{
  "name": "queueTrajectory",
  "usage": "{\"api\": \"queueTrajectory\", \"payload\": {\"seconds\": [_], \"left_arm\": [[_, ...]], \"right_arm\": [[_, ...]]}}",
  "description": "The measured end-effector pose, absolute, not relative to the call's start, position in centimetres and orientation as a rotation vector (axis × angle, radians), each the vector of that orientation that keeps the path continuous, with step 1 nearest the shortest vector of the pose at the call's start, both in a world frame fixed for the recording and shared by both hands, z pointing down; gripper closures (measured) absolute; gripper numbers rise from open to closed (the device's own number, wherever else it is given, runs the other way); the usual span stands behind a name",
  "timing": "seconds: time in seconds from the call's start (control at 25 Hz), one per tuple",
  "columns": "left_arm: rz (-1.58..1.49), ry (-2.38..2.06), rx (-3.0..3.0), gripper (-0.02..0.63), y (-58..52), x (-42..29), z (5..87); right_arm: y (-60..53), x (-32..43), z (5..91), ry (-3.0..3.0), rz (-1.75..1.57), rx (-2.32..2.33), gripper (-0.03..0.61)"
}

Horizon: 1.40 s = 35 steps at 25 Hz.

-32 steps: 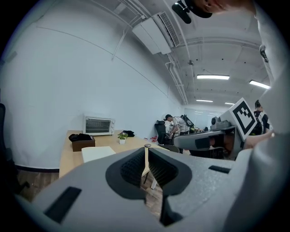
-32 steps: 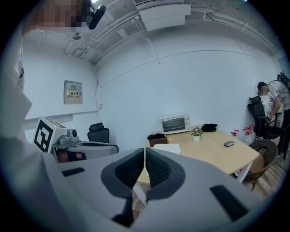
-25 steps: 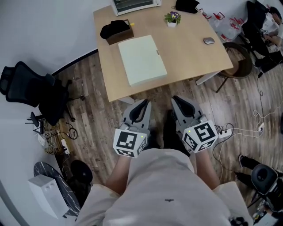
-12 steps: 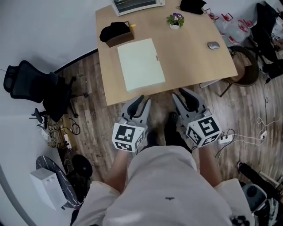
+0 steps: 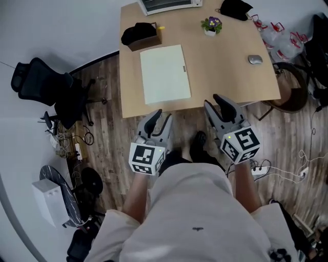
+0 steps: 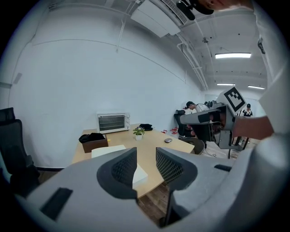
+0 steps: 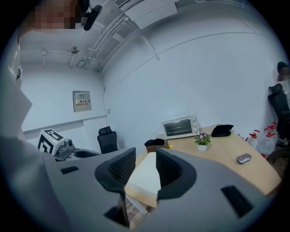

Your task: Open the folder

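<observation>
Looking down from the head view, the folder [image 5: 165, 74] lies closed and flat on the bench [image 5: 225, 66], a pale slab towards the near left part of the top. A dark box [image 5: 139, 35] sits just beyond it. A toaster oven [image 5: 169, 5] stands at the far edge, with a small potted plant [image 5: 211, 25] and a mouse [image 5: 254, 60] off to the right. The left gripper [image 5: 160, 116] hangs over the floor just short of the near edge. The right gripper [image 5: 216, 101] reaches the edge itself, to the right of the folder. Neither touches the folder.

In the left gripper view, the jaws have just been opening and stand apart with nothing held. Only the folder's near corner shows through the gap, some way ahead.

In the right gripper view, the jaws have also just been opening, and they are parted and empty. The folder's near right side lines up between them, but it is still apart from the pads.

By my reading, this is the approach step, and no opening has begun. The next move calls for bringing one set of jaws to the cover's free edge. That is probably the right side, where a small tab shows. The jaws would pinch only the top cover there and swing it over, while the other gripper steadies the folder so it does not slide.
</observation>
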<state>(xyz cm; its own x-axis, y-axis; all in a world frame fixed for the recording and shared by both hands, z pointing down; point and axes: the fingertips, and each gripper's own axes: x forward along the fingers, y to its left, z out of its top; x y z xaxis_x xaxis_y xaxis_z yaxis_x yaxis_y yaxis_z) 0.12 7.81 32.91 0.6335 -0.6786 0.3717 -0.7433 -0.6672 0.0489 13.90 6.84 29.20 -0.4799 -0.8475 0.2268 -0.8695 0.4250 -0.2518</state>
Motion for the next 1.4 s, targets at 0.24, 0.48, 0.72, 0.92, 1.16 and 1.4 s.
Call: {"api": "queueTrajectory", "payload": {"seconds": [0.24, 0.48, 0.72, 0.92, 1.16, 1.4], "left_arm": [[0.592, -1.224, 2.653, 0.485, 8.2, 1.1, 34.4], [0.794, -1.223, 2.703, 0.485, 9.1, 1.5, 36.7], [0.806, -1.175, 2.697, 0.483, 7.2, 2.3, 37.9], [0.837, -1.079, 2.69, 0.478, 5.5, 3.1, 40.0], [0.895, -0.94, 2.761, 0.465, 3.1, 4.5, 42.6], [0.951, -0.803, 2.819, 0.462, 1.3, 5.4, 44.6]], "right_arm": [[6.1, 14.6, 30.5, -2.599, 0.554, 1.507, 0.448], [5.2, 15.2, 31.7, -2.574, 0.58, 1.496, 0.445], [4.2, 15.2, 32.7, -2.539, 0.598, 1.474, 0.443], [2.7, 14.9, 33.6, -2.502, 0.604, 1.446, 0.431], [1.0, 15.1, 34.8, -2.433, 0.606, 1.452, 0.422], [-0.3, 14.8, 35.8, -2.375, 0.635, 1.464, 0.416]]}}
